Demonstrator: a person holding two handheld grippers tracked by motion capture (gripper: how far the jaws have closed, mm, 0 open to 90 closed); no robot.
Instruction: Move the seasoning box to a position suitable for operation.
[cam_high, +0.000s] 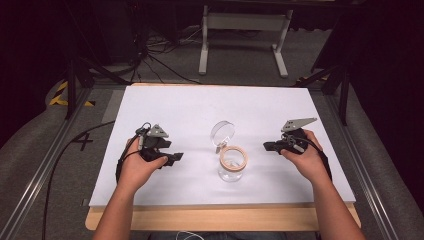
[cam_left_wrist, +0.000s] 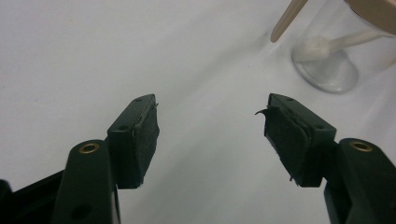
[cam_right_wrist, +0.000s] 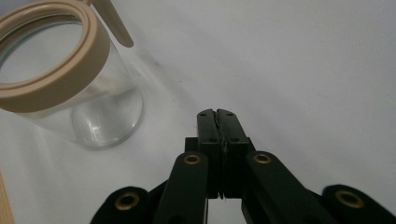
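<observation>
A clear glass jar (cam_high: 232, 165) with a tan rim stands upright near the middle of the white table top (cam_high: 190, 110); its hinged clear lid (cam_high: 222, 133) is flipped up behind it. My left gripper (cam_high: 175, 157) rests to the jar's left, pointing right toward it. In the left gripper view it (cam_left_wrist: 210, 126) is open with nothing between the pads, and the jar's base (cam_left_wrist: 327, 65) shows at upper right. My right gripper (cam_high: 266, 146) sits to the jar's right, pointing left. In the right gripper view it (cam_right_wrist: 217, 114) is shut on nothing, with the jar (cam_right_wrist: 60, 79) at upper left.
The white top lies on a wooden board whose edge (cam_high: 220, 217) runs along the near side. Metal rails (cam_high: 40, 165) flank the table. Cables (cam_high: 160, 60) and a white stand (cam_high: 245, 25) are on the floor beyond the far edge.
</observation>
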